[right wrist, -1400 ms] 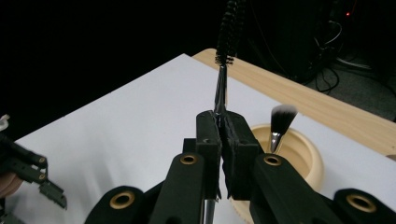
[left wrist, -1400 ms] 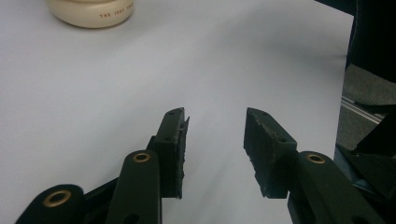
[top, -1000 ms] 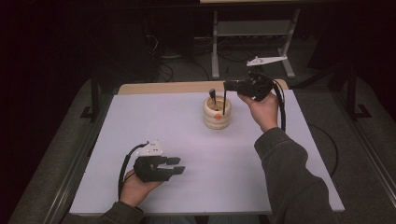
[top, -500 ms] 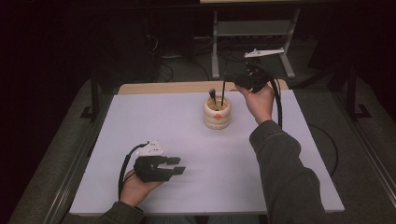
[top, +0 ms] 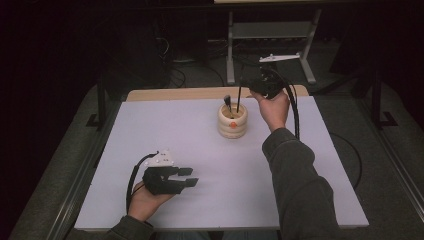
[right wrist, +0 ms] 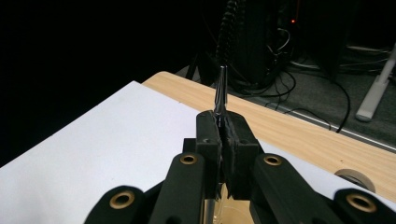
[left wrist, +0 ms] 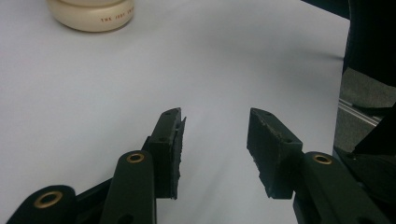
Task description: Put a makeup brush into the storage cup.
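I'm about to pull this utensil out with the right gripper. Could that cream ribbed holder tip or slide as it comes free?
Probably stays put: the holder looks squat, wide-based and thick-walled, so likely heavy for its size. It may slide a little, since the white table cover looks smooth. The thin utensil in the right gripper looks stiff; a straight upward pull should limit sideways drag.
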A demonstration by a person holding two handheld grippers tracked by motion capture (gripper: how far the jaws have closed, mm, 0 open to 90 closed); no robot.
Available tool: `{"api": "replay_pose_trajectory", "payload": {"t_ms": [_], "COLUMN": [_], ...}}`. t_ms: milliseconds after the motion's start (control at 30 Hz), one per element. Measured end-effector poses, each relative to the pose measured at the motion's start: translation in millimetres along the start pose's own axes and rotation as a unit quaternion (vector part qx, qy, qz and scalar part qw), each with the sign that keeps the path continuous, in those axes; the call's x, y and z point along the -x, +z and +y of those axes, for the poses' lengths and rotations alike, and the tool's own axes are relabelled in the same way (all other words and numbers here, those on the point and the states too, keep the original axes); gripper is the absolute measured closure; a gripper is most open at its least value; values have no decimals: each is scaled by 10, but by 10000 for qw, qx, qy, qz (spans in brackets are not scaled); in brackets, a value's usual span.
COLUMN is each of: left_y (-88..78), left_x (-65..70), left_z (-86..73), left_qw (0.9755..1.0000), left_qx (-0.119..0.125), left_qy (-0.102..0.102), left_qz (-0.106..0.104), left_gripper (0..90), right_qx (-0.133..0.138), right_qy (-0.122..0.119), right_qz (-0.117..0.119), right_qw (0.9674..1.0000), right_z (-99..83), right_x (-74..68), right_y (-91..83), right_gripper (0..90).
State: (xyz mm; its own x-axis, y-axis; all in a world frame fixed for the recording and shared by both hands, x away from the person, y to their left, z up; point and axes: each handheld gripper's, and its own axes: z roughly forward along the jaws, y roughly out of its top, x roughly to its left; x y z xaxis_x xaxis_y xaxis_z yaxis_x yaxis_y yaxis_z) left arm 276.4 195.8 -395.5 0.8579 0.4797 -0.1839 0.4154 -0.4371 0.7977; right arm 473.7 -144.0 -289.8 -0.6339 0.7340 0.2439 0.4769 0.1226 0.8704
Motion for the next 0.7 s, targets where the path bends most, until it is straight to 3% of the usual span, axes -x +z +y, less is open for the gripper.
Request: {"api": "replay_pose_trajectory", "payload": {"t_ms": [467,700], "left_y": [-10,-18], "left_x": [-7,4], "left_z": [-1,1], "left_qw": [10000,10000], "left_qx": [21,22], "left_qy": [27,10], "left_qz": [7,-3], "left_gripper": [531,527], "right_qx": [-51,-144], "right_qy": [89,20], "right_qz": [-158,-211], "right_qw": [9998,9997], "right_z": [-59,-95], "right_x": [37,29], "right_y": [120,186], "right_gripper": [848,847]}}
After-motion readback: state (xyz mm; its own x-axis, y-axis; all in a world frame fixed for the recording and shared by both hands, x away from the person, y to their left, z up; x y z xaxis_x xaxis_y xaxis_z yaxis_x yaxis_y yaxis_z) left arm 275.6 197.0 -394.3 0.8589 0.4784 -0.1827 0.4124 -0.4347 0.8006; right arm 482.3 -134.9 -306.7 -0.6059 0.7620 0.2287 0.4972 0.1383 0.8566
